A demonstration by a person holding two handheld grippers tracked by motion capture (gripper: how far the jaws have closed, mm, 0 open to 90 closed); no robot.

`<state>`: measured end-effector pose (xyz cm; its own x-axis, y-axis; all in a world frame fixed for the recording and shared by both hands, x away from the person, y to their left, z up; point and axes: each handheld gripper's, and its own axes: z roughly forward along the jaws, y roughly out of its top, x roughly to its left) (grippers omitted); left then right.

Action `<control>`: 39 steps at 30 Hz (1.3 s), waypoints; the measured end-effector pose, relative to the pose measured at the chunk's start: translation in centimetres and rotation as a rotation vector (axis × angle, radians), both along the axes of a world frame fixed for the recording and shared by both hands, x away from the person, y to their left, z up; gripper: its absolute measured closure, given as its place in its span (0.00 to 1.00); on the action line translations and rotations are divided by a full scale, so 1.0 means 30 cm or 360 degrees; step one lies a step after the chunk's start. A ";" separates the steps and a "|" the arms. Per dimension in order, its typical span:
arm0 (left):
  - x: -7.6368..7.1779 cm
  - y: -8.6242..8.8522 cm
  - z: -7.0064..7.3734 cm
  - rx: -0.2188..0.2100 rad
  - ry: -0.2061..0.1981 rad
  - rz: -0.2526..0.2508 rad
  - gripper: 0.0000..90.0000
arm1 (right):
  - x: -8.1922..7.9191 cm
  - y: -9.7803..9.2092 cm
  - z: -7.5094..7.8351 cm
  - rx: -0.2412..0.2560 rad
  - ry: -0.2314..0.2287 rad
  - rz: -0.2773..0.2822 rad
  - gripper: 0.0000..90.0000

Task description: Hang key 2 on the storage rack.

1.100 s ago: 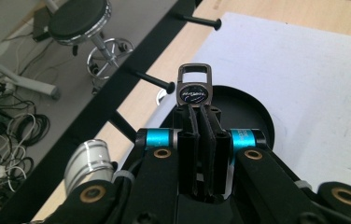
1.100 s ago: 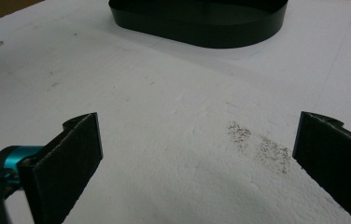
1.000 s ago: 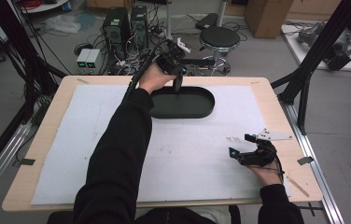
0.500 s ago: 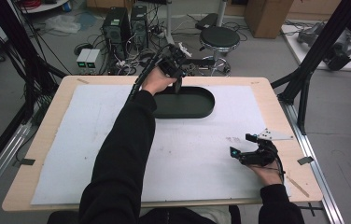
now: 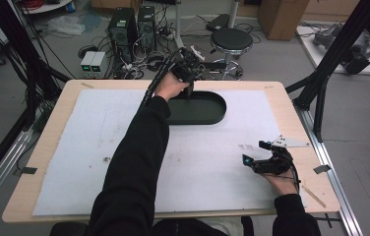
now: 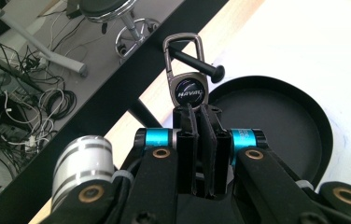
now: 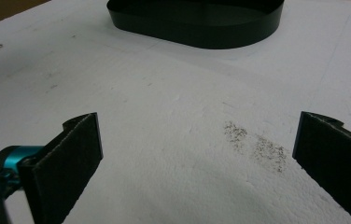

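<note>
A: Left gripper (image 6: 200,122)?
B: Jaws are clamping a HAVAL keychain (image 6: 188,79), which is sticking up past the tips above the black tray's (image 6: 276,121) far end, at the table's far edge.
A: Right gripper (image 7: 197,154)?
B: Jaws are gaping wide with nothing between them, sitting low over the white mat (image 7: 173,116), well apart from the tray.

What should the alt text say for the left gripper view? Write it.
The left gripper, jaws shut, holds a keychain upright above the rim of a black tray. A black peg passes through its metal clip; floor cables and a stool lie beyond the table edge.
</note>
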<state>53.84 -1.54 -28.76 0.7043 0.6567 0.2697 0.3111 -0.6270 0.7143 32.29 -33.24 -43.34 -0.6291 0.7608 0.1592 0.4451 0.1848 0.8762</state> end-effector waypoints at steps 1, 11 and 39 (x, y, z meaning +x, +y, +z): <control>0.003 -0.001 -0.002 -0.0003 0.0002 0.0004 0.94 | 0.001 -0.002 0.000 -0.0003 -0.0008 0.0001 0.01; 0.020 -0.008 -0.021 -0.0030 0.0023 0.0052 0.92 | 0.001 -0.002 0.000 -0.0004 -0.0001 0.0002 0.01; -0.153 0.166 -0.063 -0.0233 0.0275 -0.0271 0.06 | 0.002 0.001 -0.002 -0.0014 0.0004 0.0002 0.01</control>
<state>49.24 3.45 -30.65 0.8351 0.5481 0.0471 0.3349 -0.5745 0.7468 32.35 -33.21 -43.41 -0.6296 0.7615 0.1538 0.4470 0.1931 0.8734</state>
